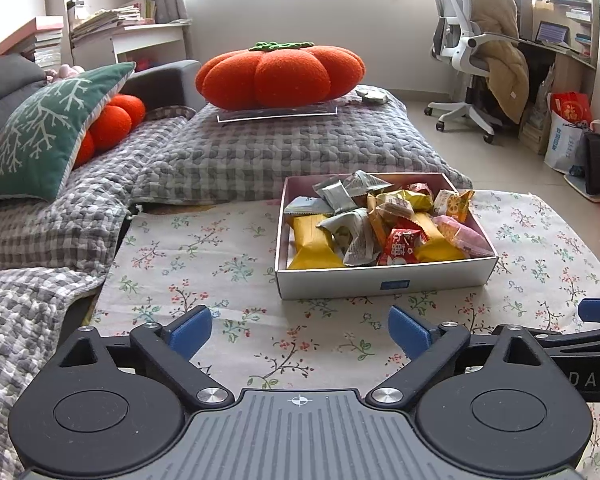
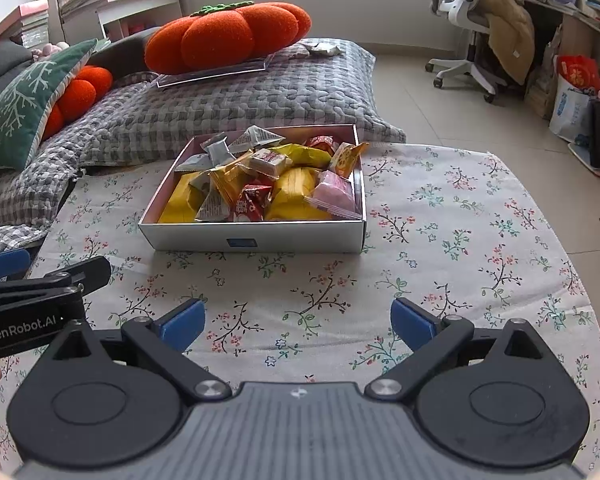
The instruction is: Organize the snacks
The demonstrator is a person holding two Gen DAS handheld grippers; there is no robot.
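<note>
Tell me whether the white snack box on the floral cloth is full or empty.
Full. The white box is lidless and heaped with wrapped snacks, some rising above its rim; the floral cloth around it shows no loose packets.

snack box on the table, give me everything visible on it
The box is a shallow, open rectangular tray, apparently white cardboard with a pinkish inside and a small blue label on its near wall. It sits flat on the floral tablecloth, lidless, heaped with wrapped snacks: yellow, grey, red, orange and one pink packet. Some poke above the rim. Neither tool touches it.
</note>
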